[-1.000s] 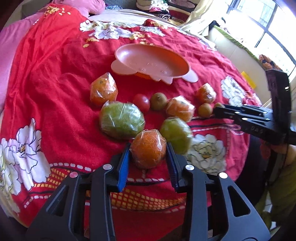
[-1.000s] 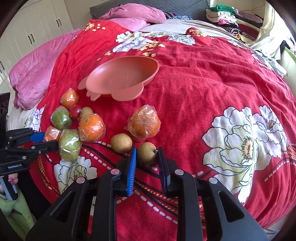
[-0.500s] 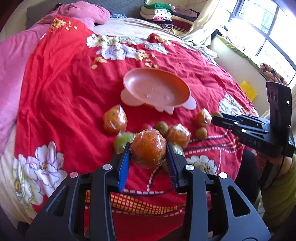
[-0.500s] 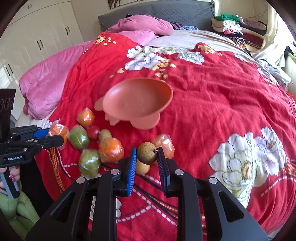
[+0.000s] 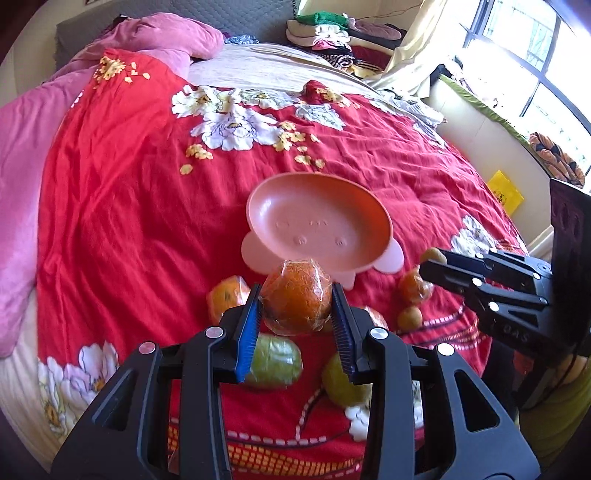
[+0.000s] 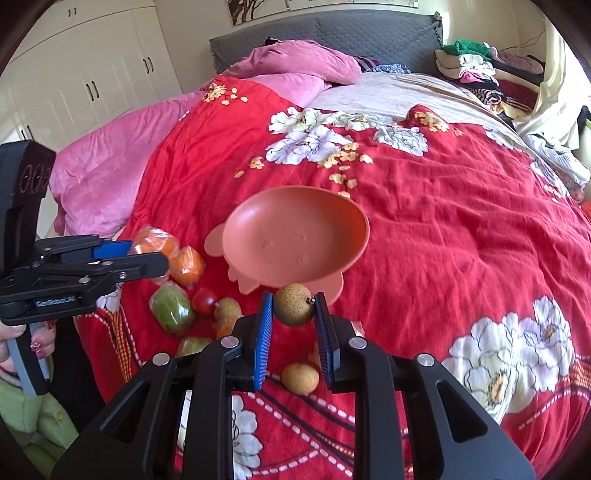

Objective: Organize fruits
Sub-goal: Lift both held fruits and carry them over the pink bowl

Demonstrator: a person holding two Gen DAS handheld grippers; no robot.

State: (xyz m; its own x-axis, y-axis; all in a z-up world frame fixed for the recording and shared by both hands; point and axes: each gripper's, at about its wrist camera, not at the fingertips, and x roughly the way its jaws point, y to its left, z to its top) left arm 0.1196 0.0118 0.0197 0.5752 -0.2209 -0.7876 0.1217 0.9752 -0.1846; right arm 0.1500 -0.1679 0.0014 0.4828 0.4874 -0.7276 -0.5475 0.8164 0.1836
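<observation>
Your left gripper (image 5: pixel 295 308) is clamped on a plastic-wrapped orange (image 5: pixel 295 295), blue pads pressing both its sides, held up off the bedspread. Your right gripper (image 6: pixel 293 310) is clamped on a small brown round fruit (image 6: pixel 294 304), stem nub against the right pad, also lifted clear.

Under the left gripper, in the left view: a wrapped green fruit (image 5: pixel 275 362) and a second green one (image 5: pixel 341 380) lie on the red floral bedspread (image 5: pixel 129 221), partly hidden by the fingers. Just past them, another wrapped orange (image 5: pixel 225 295) to the left. To the right, a wrapped orange (image 5: pixel 413 288) with a small brown fruit (image 5: pixel 410 317) just in front of it.

Right view: one more brown fruit (image 6: pixel 300 377) sits on the bedspread right below your held one. Left of it the loose pile: a red tomato-like fruit (image 6: pixel 204 300) touching the green wrapped one, orange ones behind.

Beyond both held fruits sits the salmon-pink bowl (image 5: pixel 369 206), with nothing in it. In each view the held fruit lines up with the bowl's near rim; whether it is above the rim or short of it, can't tell.

Far side: pink quilt (image 6: pixel 110 166), grey headboard (image 6: pixel 332 33), folded clothes pile (image 6: pixel 472 70), white wardrobe (image 6: pixel 92 74).
</observation>
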